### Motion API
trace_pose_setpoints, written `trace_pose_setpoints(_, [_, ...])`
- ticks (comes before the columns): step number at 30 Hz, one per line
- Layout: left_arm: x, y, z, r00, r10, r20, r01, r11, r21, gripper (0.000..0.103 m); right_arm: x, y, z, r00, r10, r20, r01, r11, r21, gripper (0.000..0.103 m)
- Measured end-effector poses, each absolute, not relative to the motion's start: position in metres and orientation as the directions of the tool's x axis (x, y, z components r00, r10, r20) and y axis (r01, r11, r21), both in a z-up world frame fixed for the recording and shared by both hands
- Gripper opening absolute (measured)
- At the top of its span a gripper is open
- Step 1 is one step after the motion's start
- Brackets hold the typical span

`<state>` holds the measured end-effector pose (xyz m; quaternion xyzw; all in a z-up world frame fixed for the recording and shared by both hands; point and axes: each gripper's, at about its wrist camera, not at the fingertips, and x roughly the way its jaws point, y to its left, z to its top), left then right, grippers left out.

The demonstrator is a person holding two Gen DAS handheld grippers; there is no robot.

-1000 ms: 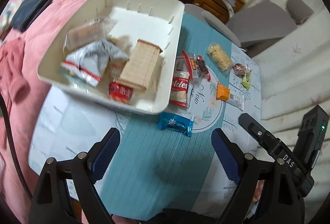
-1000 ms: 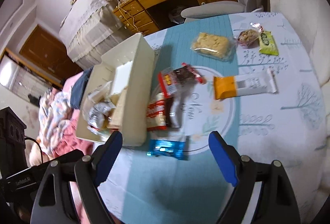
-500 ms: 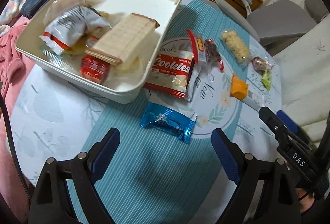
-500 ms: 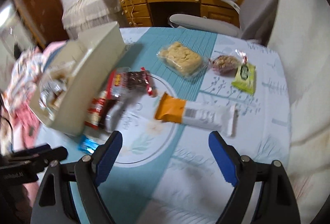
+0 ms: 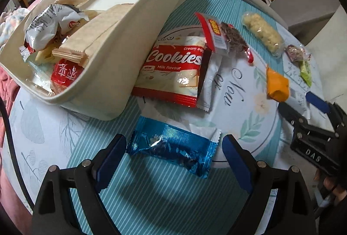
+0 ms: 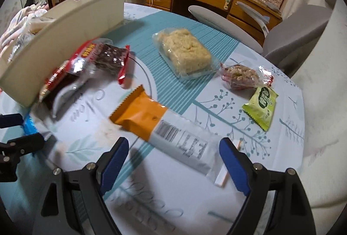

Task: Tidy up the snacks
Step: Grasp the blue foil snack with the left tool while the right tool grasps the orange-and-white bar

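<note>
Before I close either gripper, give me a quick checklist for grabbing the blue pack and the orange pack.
1. Left gripper open: ok.
2. Blue pack lies between its fingers: ok.
3. Right gripper open: ok.
4. Orange pack centred between its fingers: not ok; only the white end is in line.
5. Fingers touching the table: cannot tell.
6. Bin has free room: ok, far half is bare.

Both hand-held grippers (image 5: 174, 149) (image 6: 173, 152) agape, angled downward.
</note>
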<state>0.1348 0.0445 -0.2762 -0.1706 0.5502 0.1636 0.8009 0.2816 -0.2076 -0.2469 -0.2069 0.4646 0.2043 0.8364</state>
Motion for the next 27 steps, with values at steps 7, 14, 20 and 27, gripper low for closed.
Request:
trace_pose_setpoints(7, [0.136, 0.039, -0.285, 0.339, 0.118, -0.933, -0.426, 0.904, -0.041, 0.085, 0.301, -0.21, -0.253, 0.462, 0.193, -0.865, -0.553, 0.826, -0.111, 0.086])
trace_pose_setpoints(14, [0.135, 0.034, -0.282, 0.383, 0.147, -0.912, -0.379, 0.925, -0.01, 0.064, 0.309, -0.213, -0.252, 0.416, 0.24, -0.877, -0.554, 0.832, -0.035, 0.062])
trace_pose_setpoints(20, [0.133, 0.03, -0.278, 0.392, 0.14, -0.909, -0.354, 0.935, -0.009, 0.055, 0.31, -0.211, -0.247, 0.385, 0.234, -0.893, -0.524, 0.852, -0.003, 0.044])
trace_pose_setpoints(27, [0.12, 0.026, -0.267, 0.397, 0.109, -0.911, -0.312, 0.95, -0.023, 0.052, 0.299, -0.212, -0.239, 0.317, 0.266, -0.911, -0.46, 0.883, 0.098, 0.035])
